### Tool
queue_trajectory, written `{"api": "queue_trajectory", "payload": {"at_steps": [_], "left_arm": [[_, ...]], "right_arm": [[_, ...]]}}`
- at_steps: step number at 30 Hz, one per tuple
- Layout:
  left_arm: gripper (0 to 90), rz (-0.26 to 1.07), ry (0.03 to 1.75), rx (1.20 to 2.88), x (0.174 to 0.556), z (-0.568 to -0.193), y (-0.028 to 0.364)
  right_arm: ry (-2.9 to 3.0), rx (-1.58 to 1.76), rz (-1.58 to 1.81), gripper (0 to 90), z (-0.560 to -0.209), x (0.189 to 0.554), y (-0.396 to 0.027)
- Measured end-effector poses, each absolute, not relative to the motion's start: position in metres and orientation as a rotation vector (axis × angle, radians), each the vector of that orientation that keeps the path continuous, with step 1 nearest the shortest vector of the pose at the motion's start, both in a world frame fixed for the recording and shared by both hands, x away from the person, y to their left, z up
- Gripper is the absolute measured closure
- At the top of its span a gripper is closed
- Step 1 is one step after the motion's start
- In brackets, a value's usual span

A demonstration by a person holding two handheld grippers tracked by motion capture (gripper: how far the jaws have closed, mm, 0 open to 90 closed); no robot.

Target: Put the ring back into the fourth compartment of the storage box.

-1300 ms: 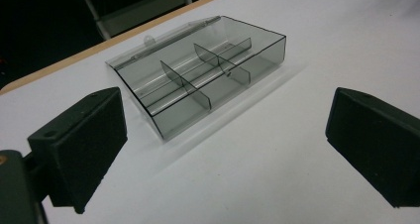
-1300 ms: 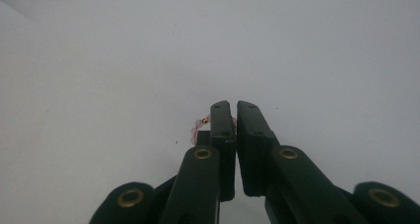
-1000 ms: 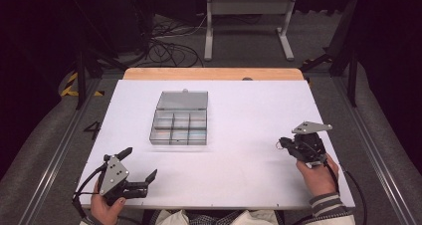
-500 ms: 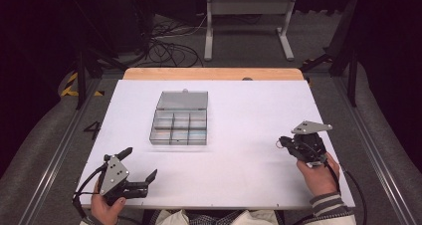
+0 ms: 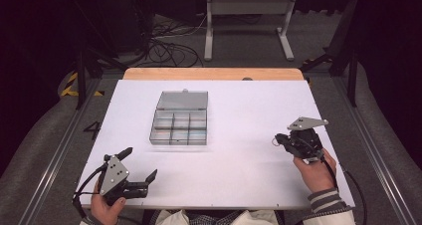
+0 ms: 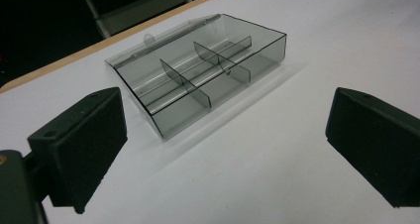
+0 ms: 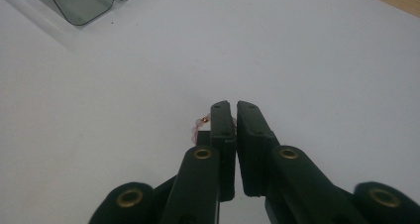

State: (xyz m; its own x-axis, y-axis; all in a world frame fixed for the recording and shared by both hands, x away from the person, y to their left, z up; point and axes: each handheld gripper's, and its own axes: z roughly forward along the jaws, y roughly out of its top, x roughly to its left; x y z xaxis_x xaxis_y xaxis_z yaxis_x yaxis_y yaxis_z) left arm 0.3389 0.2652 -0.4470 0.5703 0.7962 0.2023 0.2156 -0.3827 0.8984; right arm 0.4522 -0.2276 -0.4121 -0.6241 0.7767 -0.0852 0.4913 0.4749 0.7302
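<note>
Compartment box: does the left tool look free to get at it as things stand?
Probably yes. The left tool is open, and bare white table lies between it and the compartment box, whose lid is open.

Small beaded thing (image 7: 199,126) sits mostly hidden behind the closed right tongs (image 7: 234,106).

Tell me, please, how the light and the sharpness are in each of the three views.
High view: bright white table, dark surroundings. Left gripper view: sharp organizer box with a soft shadow, near jaws slightly soft. Right gripper view: evenly lit, box corner at the edge blurred.
</note>
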Motion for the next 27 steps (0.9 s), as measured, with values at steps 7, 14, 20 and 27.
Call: {"api": "queue_trajectory", "payload": {"at_steps": [7, 14, 20, 27], "left_arm": [[3.0, 0.809, 0.816, 1.895, 0.339, -0.447, 0.266], [3.0, 0.806, 0.814, 1.895, 0.339, -0.447, 0.266], [3.1, 0.807, 0.812, 1.895, 0.339, -0.446, 0.266], [3.1, 0.808, 0.808, 1.898, 0.339, -0.446, 0.266]], "right_arm": [[2.34, 1.043, 0.978, 87.0, -0.405, 0.459, -0.216], [2.356, 1.002, 0.984, 87.0, -0.399, 0.465, -0.199], [2.371, 0.968, 0.991, 87.0, -0.394, 0.469, -0.187], [2.391, 0.935, 0.989, 87.0, -0.39, 0.472, -0.175]]}}
